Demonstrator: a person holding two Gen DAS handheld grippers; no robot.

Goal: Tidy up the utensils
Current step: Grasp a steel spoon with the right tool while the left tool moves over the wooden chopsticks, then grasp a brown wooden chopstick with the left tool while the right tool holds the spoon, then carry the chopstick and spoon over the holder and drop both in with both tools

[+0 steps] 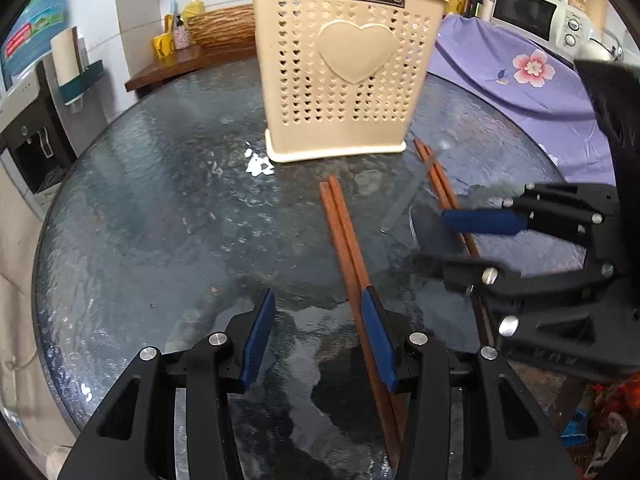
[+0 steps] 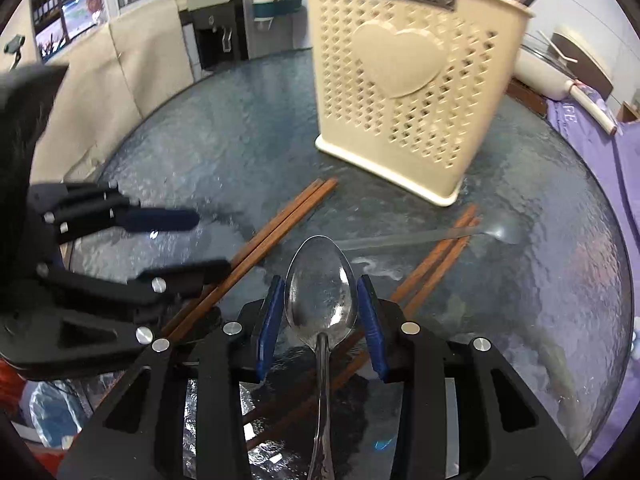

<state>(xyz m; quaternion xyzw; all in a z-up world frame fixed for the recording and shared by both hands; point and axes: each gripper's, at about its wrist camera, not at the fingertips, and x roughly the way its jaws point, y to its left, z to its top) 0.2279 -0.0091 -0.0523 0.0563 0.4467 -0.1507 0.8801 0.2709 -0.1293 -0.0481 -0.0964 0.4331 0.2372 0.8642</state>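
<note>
A cream utensil holder [image 1: 344, 80] with a heart stands upright at the back of the round glass table; it also shows in the right wrist view [image 2: 412, 92]. A pair of brown chopsticks [image 1: 346, 236] lies flat, running under my left gripper's right finger. My left gripper [image 1: 318, 300] is open and empty just above the table. A second chopstick pair [image 1: 438, 178] lies to the right. In the right wrist view my right gripper [image 2: 320, 284] stands open around a metal spoon [image 2: 320, 292] whose bowl points forward between the fingers. Another spoon [image 2: 436, 236] lies across the second chopstick pair [image 2: 436, 264].
The glass table [image 1: 160, 208] has white flecks [image 1: 258, 164] left of the holder. A purple flowered cloth [image 1: 520, 80] covers a surface at the right, with a microwave [image 1: 532, 12] behind. A water dispenser [image 1: 36, 128] stands at the left.
</note>
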